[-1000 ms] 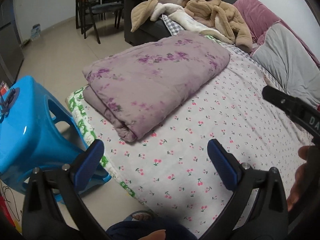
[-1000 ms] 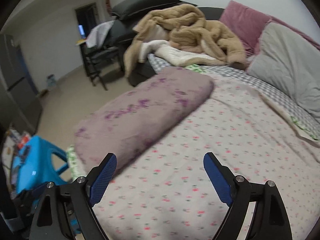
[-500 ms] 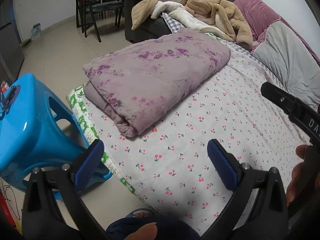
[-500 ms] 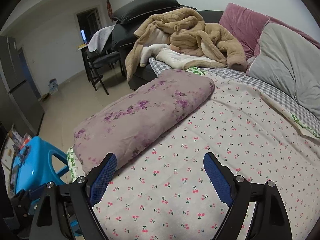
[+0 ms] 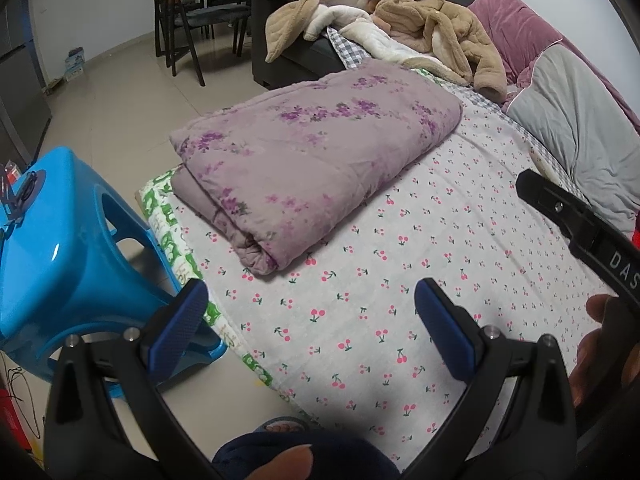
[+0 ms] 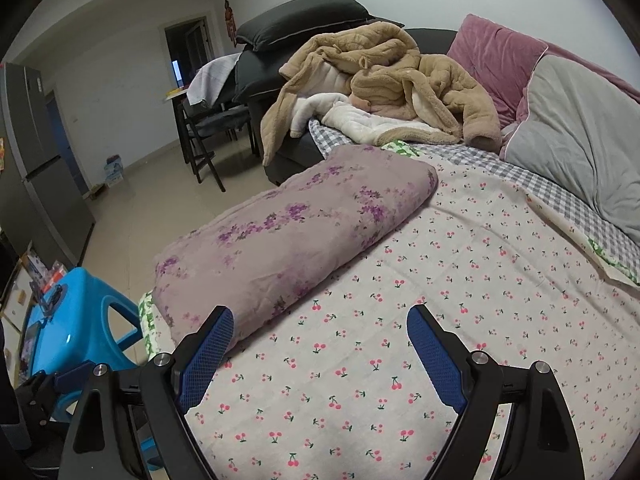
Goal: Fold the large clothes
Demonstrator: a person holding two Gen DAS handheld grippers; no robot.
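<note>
A folded lilac quilt with purple flowers (image 5: 312, 168) (image 6: 292, 236) lies along the left side of a bed covered by a white sheet with pink cherries (image 5: 420, 264) (image 6: 440, 320). My left gripper (image 5: 310, 312) hovers open above the sheet's near edge, nothing between its blue pads. My right gripper (image 6: 320, 340) is also open and empty, above the sheet just right of the quilt's near end. A heap of tan fleece robes (image 5: 420, 12) (image 6: 392, 84) lies at the far end of the bed. Part of the right gripper's black frame (image 5: 580, 224) shows at the right of the left wrist view.
A blue plastic stool (image 5: 52, 248) (image 6: 76, 328) stands on the floor left of the bed. A grey and pink duvet (image 6: 572, 132) is bunched along the right side. A dark sofa (image 6: 304, 32), a table and chairs (image 5: 192, 12) stand behind. A foot in a slipper (image 5: 280, 426) is at the bed's edge.
Both views have shifted only slightly; the right wrist view was blurred a second ago and is sharp now. Both grippers stay open and the quilt has not moved.
</note>
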